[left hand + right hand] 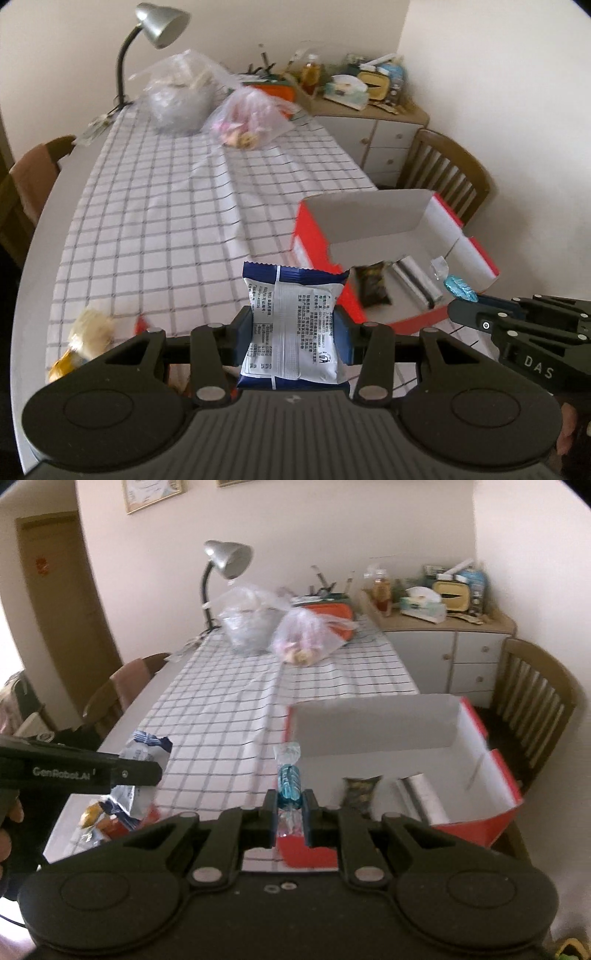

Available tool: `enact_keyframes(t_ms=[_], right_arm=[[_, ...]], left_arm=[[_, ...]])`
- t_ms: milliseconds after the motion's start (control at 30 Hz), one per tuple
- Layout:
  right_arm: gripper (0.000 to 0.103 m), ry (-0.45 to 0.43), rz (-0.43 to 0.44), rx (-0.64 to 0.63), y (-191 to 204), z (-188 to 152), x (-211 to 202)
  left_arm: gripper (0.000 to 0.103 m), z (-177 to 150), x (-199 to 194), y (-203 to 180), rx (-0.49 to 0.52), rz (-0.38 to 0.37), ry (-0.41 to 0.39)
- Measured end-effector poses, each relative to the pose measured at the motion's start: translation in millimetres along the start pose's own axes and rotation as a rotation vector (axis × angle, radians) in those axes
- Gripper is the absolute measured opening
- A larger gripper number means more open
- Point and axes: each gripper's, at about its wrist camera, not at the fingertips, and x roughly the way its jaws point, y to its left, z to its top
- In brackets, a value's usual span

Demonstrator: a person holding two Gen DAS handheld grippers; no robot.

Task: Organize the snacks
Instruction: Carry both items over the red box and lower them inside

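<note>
My left gripper (293,338) is shut on a blue and white snack packet (291,325), held upright above the checked tablecloth, its printed back facing me. My right gripper (290,816) is shut on a blue candy in a clear twist wrapper (289,784), near the front left corner of the red and white open box (498,760). In the left wrist view the right gripper (460,299) shows at the right with the candy (458,286) at its tip over the box (314,229). A dark snack pack (360,790) and a silver packet (421,797) lie in the box.
Loose snacks (85,338) lie at the near left of the table (147,206). Two plastic bags (299,635) and a desk lamp (225,565) stand at the far end. Wooden chairs (532,686) flank the table, and a cluttered cabinet (443,642) stands behind.
</note>
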Motion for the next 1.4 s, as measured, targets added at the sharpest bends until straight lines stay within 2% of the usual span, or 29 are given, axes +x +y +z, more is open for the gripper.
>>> enact_keyframes(t_ms=[333,667,1067,1400], right_arm=[[0.011,0.028,-0.075,0.045,-74.4,12.4,19.1],[0.011,0.15,-0.075,0.059,-134.2,18.9,65.8],[0.011,0.28,-0.032,0.04,-159.5,14.3,123.1],[0.012,0.331,0.011,0.012,-164.1,13.1,146.0]], left_arm=[[0.044,32.3,48.1,-63.9,0.058,-0.012,0.033],[0.044,50.5,119.4,-107.1,0.066,0.036,0.154],[0.044,56.8,198.0,-123.0,0.041,0.127,0.3],[0.044,51.5,232.2,-129.3,0.043,0.166,0.375]])
